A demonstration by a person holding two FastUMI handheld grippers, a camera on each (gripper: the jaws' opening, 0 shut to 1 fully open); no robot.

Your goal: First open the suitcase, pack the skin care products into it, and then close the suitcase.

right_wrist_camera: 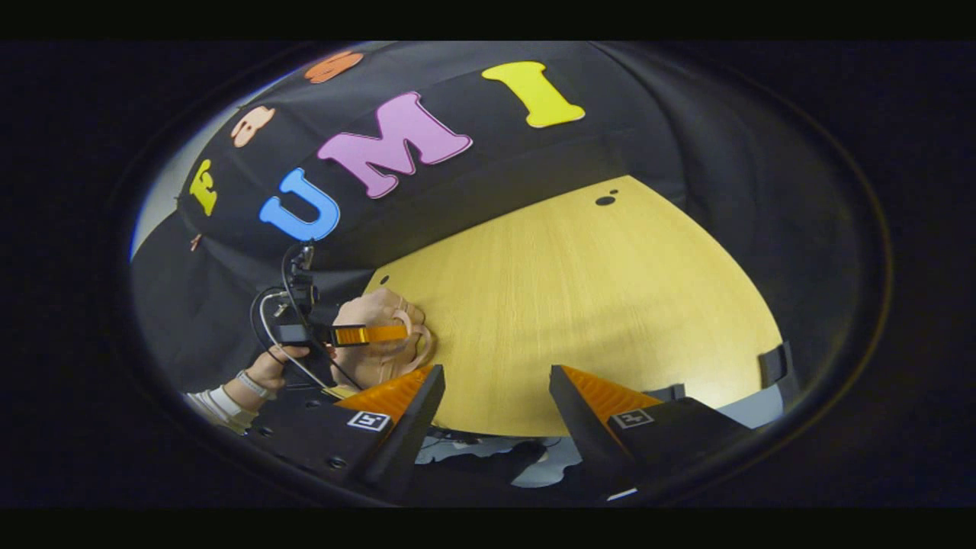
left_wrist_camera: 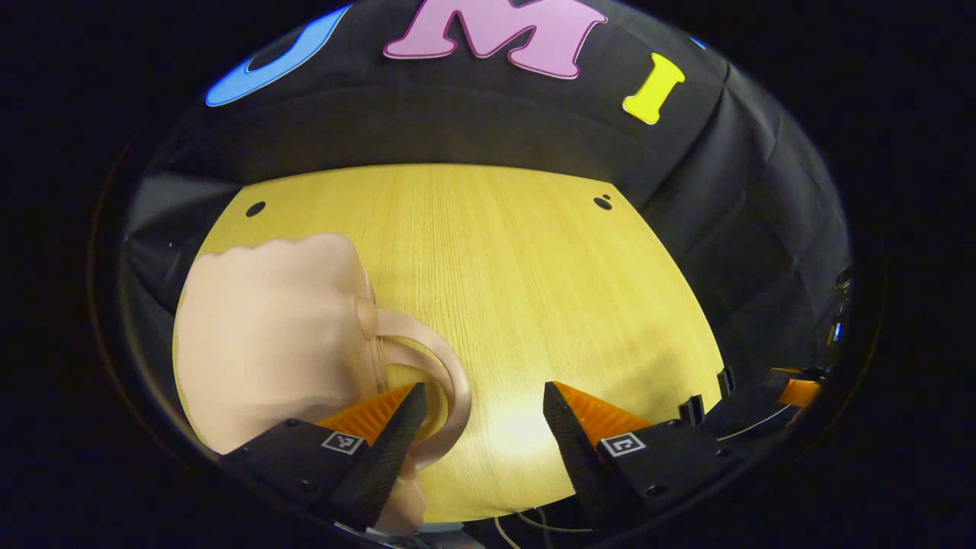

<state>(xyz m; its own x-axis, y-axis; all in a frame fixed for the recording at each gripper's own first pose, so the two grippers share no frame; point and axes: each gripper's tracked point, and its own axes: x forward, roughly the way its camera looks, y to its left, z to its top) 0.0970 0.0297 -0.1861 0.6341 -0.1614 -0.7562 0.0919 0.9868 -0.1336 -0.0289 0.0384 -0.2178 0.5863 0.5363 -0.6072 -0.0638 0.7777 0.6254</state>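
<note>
A small pale peach suitcase (left_wrist_camera: pixel 267 335) lies shut at the left of the yellow wooden table (left_wrist_camera: pixel 534 267), its looped handle (left_wrist_camera: pixel 451 366) pointing toward the table's middle. My left gripper (left_wrist_camera: pixel 482 396) is open right beside it. Its left finger reaches into the handle loop, and its right finger stands over bare table. In the right gripper view the same suitcase (right_wrist_camera: pixel 377 309) sits at the far left, with a hand (right_wrist_camera: pixel 267 370) holding the left gripper against it. My right gripper (right_wrist_camera: pixel 497 377) hangs open over the table's near edge, holding nothing.
Dark holes (left_wrist_camera: pixel 255 208) (left_wrist_camera: pixel 602 202) mark the table's far corners. Black cloth walls close the booth behind and to the right. Black straps (left_wrist_camera: pixel 724 381) clip the table's right edge. Cables (right_wrist_camera: pixel 282 305) trail from the left gripper.
</note>
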